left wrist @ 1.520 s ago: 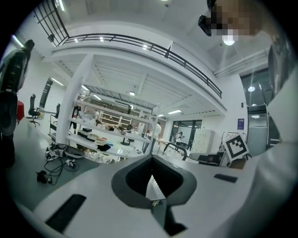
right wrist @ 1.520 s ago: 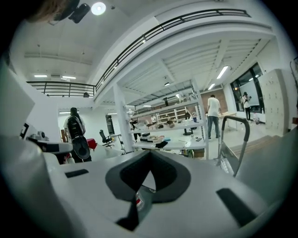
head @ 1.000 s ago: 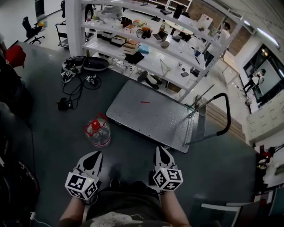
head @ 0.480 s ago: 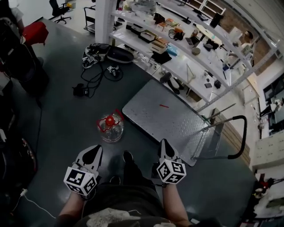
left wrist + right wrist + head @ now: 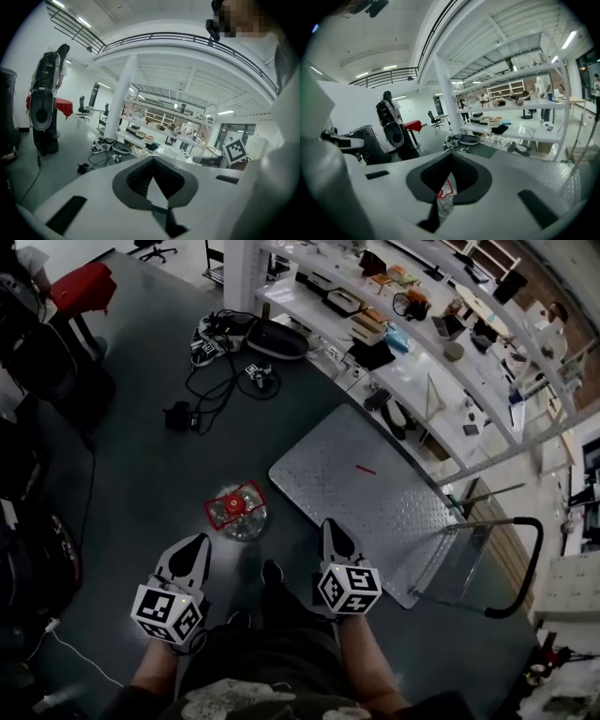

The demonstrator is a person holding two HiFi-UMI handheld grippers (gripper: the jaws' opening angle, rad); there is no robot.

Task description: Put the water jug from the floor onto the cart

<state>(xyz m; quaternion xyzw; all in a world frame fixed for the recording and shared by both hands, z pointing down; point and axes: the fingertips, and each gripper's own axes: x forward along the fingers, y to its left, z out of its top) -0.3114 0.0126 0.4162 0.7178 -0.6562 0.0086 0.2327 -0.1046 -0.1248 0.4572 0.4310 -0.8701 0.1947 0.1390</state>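
Water jug [image 5: 237,512] on floor [image 5: 141,474] near cart [image 5: 394,521] edge, left tongs [image 5: 198,542] together, right tongs [image 5: 331,527] together

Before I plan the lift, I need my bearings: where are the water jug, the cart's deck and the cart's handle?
water jug [image 5: 232,508]: head view, its red-capped top, seen from above.
cart [image 5: 375,498]: head view, bare metal deck.
cart handle [image 5: 538,559]: head view, the black bar's bend.

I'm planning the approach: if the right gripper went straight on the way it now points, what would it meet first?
Probably the water jug: it shows low in the line of the right gripper, past its shut jaws. Depth is unclear, so it might pass just over it.
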